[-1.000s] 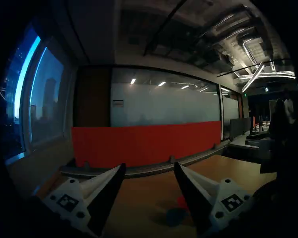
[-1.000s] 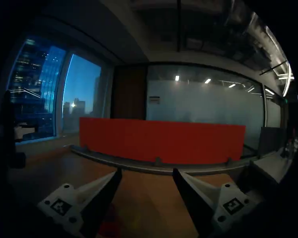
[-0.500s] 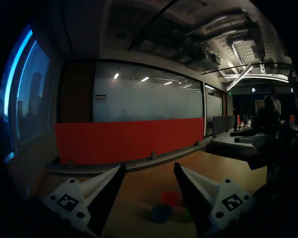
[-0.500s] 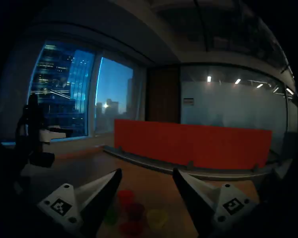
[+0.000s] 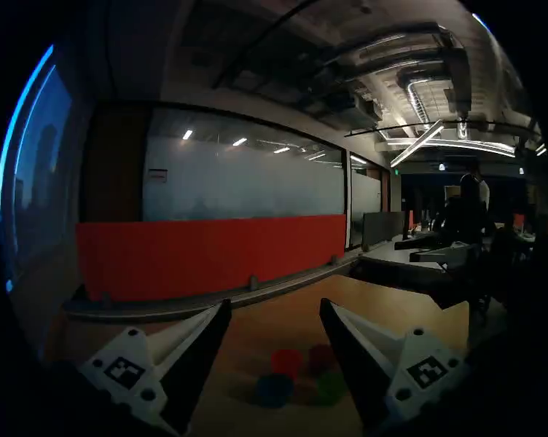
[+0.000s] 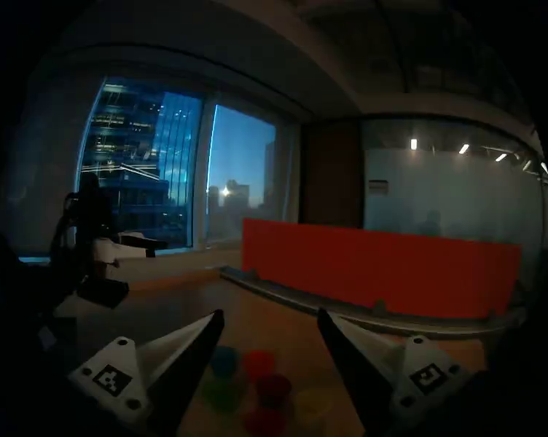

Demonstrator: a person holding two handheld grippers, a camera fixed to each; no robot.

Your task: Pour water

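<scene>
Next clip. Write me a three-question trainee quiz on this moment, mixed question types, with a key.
1. True or false: the left gripper is open and holds nothing.
2. In the right gripper view, the cups stand on: A) the table, B) a windowsill, C) a chair.
3. Fill in: the panel behind the table is coloured ___.
Key: 1 true; 2 A; 3 red.
</scene>
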